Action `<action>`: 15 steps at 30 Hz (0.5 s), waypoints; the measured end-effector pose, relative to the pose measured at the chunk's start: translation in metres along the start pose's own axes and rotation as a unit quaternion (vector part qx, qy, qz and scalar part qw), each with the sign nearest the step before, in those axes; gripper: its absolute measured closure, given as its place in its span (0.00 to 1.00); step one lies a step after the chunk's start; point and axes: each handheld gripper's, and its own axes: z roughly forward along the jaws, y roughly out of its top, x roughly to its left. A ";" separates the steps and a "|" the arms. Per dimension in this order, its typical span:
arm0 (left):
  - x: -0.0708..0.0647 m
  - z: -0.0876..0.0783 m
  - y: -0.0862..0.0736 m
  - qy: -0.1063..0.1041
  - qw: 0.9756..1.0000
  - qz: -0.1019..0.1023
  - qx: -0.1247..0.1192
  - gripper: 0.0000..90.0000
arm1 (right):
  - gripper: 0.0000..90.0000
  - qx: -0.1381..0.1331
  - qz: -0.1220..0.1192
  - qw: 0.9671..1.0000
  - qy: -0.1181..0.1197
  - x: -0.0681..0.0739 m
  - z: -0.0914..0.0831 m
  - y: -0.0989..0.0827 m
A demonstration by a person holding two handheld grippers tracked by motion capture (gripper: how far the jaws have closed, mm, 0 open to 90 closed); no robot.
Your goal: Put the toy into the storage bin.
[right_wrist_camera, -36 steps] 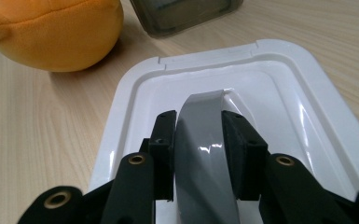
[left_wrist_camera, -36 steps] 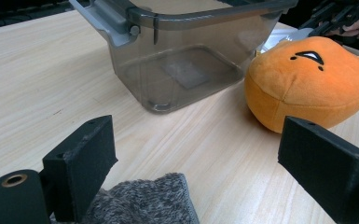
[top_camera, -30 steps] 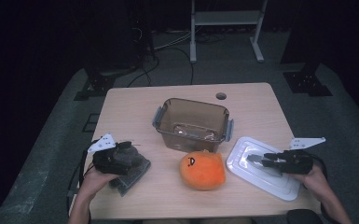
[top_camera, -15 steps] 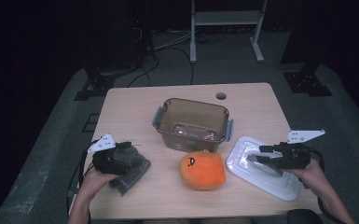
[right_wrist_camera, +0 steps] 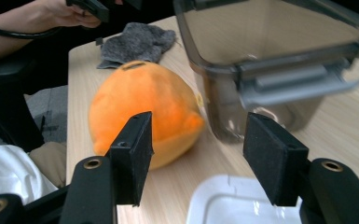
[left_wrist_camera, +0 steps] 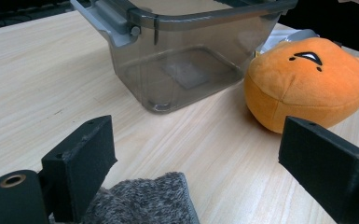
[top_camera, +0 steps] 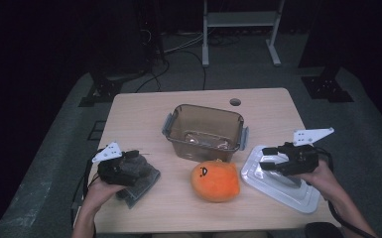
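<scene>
You have one clear brown container (top_camera: 204, 130) standing open near the middle of the table (top_camera: 139, 106), and everything else sits around it. Count one orange plush toy (top_camera: 215, 180), one white lid (top_camera: 278, 184) and one grey cloth (top_camera: 140, 184); there are two grippers, one in each of your hands.

The plush toy lies just in front of the container, on your side of it, with its small stitched face turned toward the left. The lid lies flat to the container's right front, just beside the plush toy. The cloth lies well off to the container's left front, near the table's edge.

Your right gripper (top_camera: 267, 164) hangs above the lid's near-left part, pointing toward the plush toy and the container. Its jaws have just been opening and stand apart with nothing between them; in the right gripper view the two black pads (right_wrist_camera: 134, 154) frame the plush toy and the container's grey latch (right_wrist_camera: 298, 84), with the lid's white corner below.

Your left gripper (top_camera: 135, 159) rests over the cloth, to the container's left front. Its jaws stand wide apart; in the left gripper view the cloth's fuzzy edge lies low between them, touching neither pad as far as can be seen, with the container and plush toy beyond.
</scene>
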 end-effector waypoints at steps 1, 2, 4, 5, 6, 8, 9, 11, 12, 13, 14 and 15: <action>0.000 0.000 0.000 0.001 1.000 -0.001 -0.001 0.11 | 0.45 0.000 -0.004 1.000 0.002 0.001 0.001 0.002; 0.000 0.000 0.000 0.001 1.000 -0.001 -0.001 0.11 | 0.45 0.002 -0.008 1.000 0.006 0.003 0.004 0.006; 0.000 -0.001 0.000 0.001 1.000 -0.001 -0.002 0.11 | 0.45 0.002 -0.016 1.000 0.012 0.006 0.008 0.012; 0.000 -0.001 0.000 0.001 1.000 -0.001 -0.002 0.11 | 0.45 0.001 -0.018 1.000 0.016 0.008 0.010 0.015; 0.000 -0.001 0.000 0.000 1.000 -0.002 -0.002 0.11 | 0.44 0.001 -0.020 1.000 0.020 0.009 0.012 0.018; 0.000 0.000 0.000 0.000 1.000 -0.002 -0.002 0.11 | 0.43 0.003 -0.025 0.999 0.026 0.012 0.018 0.023; 0.000 0.000 0.000 0.000 1.000 -0.003 -0.002 0.11 | 0.43 0.005 -0.029 0.999 0.029 0.014 0.020 0.026; 0.000 -0.001 0.000 0.000 1.000 -0.004 -0.002 0.11 | 0.43 0.007 -0.034 0.999 0.037 0.017 0.026 0.031; 0.000 -0.001 0.000 0.000 1.000 -0.003 -0.002 0.11 | 0.43 0.006 -0.037 0.998 0.040 0.018 0.029 0.033; 0.000 -0.001 0.000 0.000 1.000 -0.003 -0.002 0.11 | 0.43 0.006 -0.039 0.998 0.043 0.019 0.031 0.034; 0.000 -0.001 0.000 0.000 1.000 -0.003 -0.002 0.11 | 0.43 0.006 -0.042 0.998 0.047 0.020 0.034 0.036; 0.001 -0.001 -0.001 -0.001 1.000 -0.004 -0.003 0.11 | 0.43 0.006 -0.043 0.998 0.048 0.021 0.035 0.038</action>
